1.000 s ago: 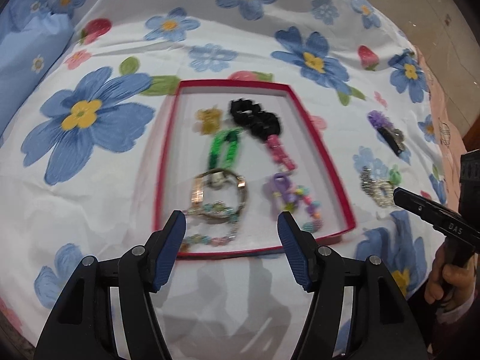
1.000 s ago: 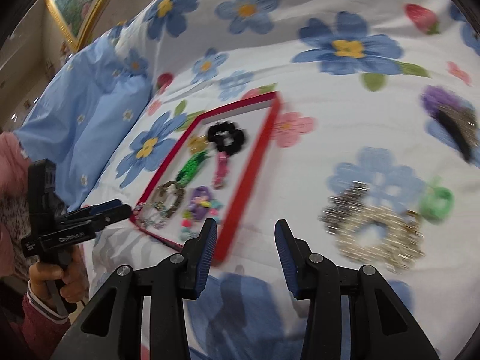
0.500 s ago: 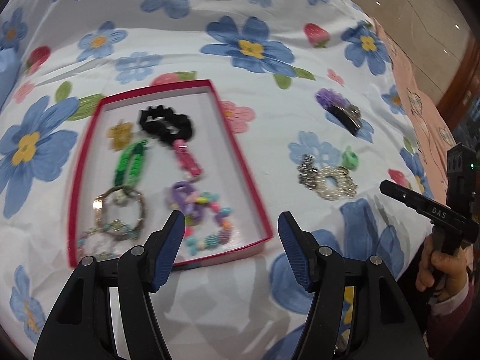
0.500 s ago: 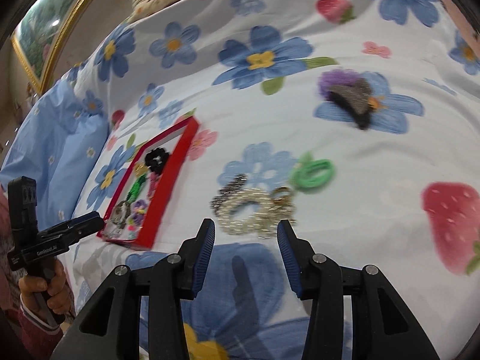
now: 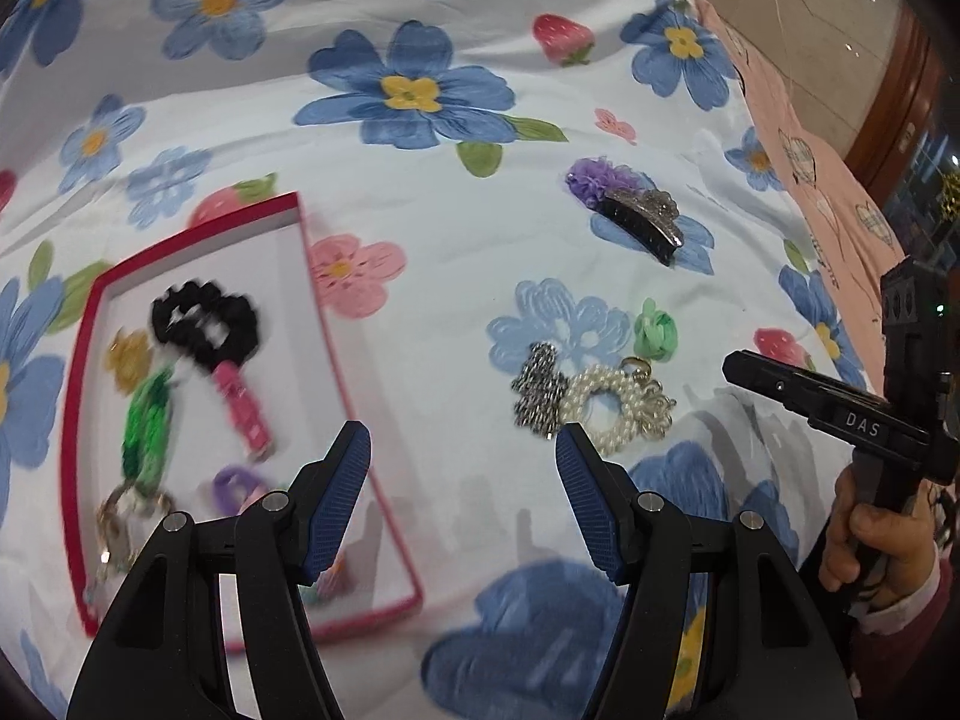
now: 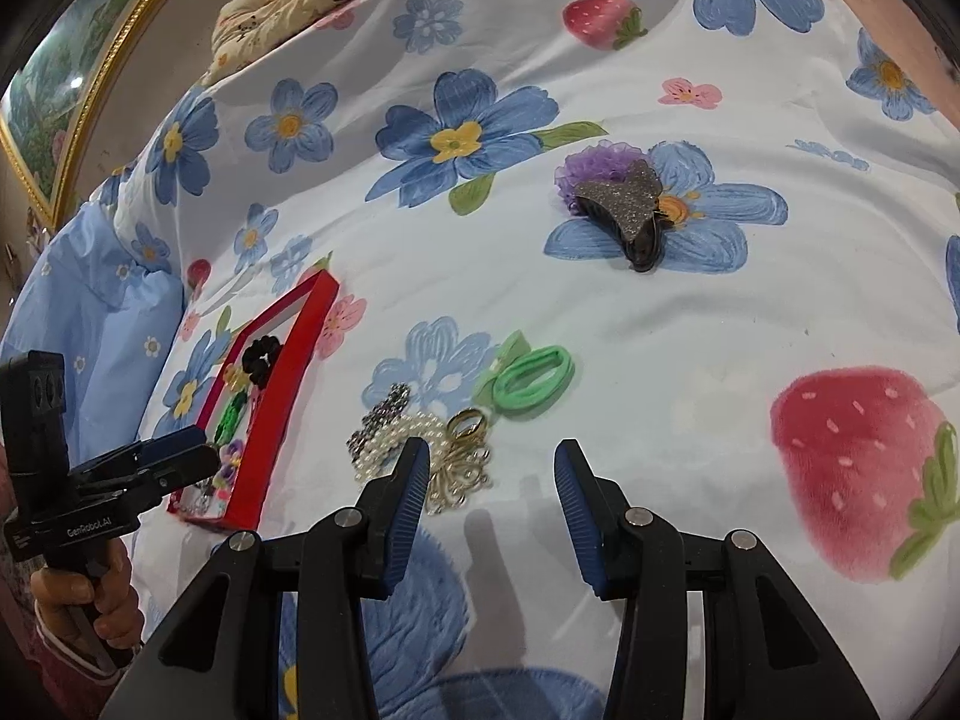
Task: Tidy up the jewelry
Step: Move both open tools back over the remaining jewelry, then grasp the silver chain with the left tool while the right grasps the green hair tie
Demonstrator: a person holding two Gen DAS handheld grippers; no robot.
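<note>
Both views have swung off the red-rimmed tray (image 5: 360, 384) toward the loose white pearl bracelet (image 5: 606, 414) lying beside it on the flowered bedspread (image 5: 432, 228). Left view: left tool (image 5: 462, 468) released, empty. Right view: right tool (image 6: 492, 480) released just beside the bracelet, likely lining up a pick.

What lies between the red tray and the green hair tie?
In the right wrist view: a pearl bracelet with dark beaded and gold pieces, between the red tray and green hair tie.
</note>
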